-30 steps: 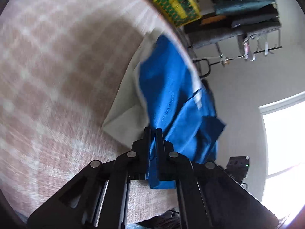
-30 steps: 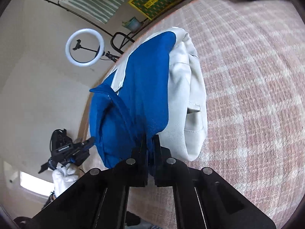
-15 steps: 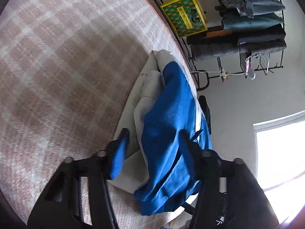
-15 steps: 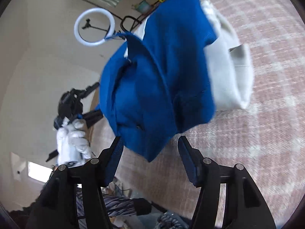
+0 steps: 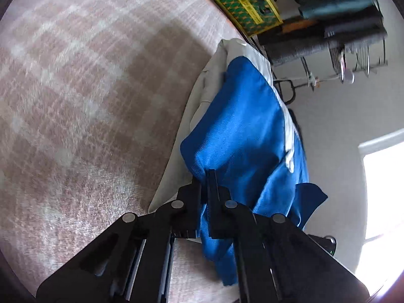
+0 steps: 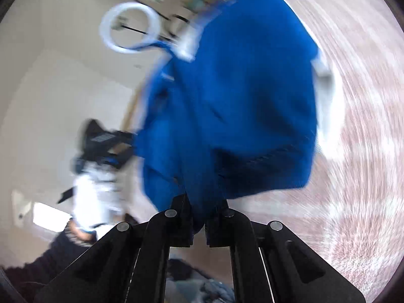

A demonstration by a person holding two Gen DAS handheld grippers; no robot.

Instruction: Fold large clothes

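1. Left gripper (image 5: 205, 176): jaws just closed, pinching the blue garment (image 5: 242, 136) ahead of them.
2. Right gripper (image 6: 199, 203): jaws just closed, clamping its bunched edge.
3. 1 blue garment; 1 cream garment (image 5: 176, 151) beneath, on the plaid surface (image 5: 75, 101).

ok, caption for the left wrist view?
Left tool shut on the blue garment, which lies over white cloth on the plaid surface.
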